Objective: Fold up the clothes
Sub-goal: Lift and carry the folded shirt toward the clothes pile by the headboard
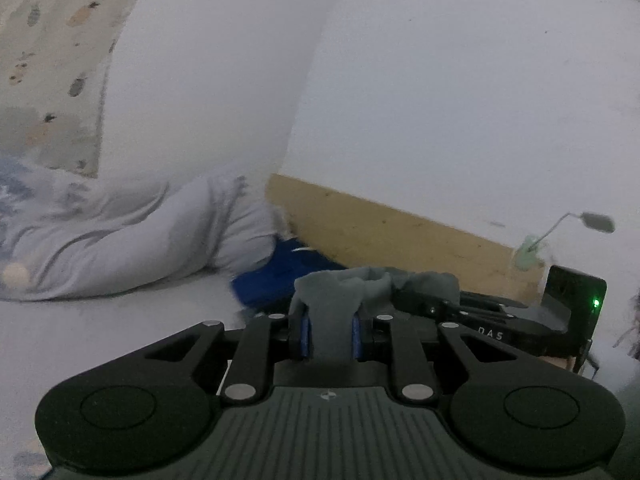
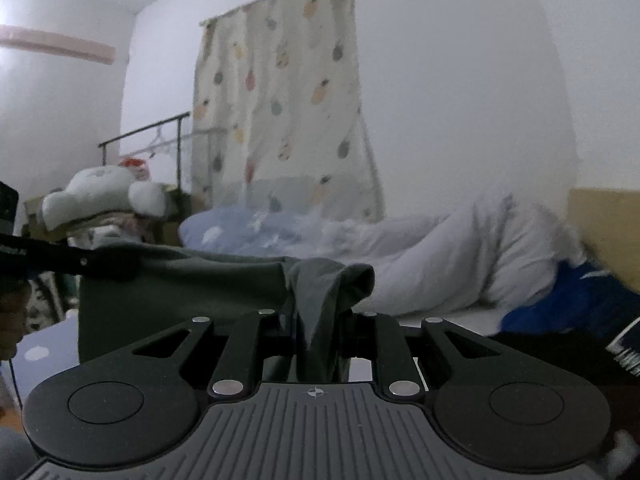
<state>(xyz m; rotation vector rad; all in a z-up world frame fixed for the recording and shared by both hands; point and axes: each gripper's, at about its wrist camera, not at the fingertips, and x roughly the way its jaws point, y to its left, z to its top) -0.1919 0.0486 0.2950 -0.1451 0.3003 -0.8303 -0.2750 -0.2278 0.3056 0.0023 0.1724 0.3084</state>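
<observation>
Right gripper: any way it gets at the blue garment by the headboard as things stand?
Probably not yet. The right gripper is shut on the grey garment, which the left gripper also pinches. The blue garment lies uncovered on the bed beside the white duvet, but the jaws are occupied.

Bedroom: duvet (image 2: 460, 248); curtain (image 2: 288, 100)

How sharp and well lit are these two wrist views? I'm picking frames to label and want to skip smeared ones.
Left wrist view: dim, flat light; the white duvet and blue garment are motion-smeared, while the left gripper and grey garment are sharp. Right wrist view: equally dim, curtain soft, fisheye bends the walls; the right gripper is crisp.
</observation>
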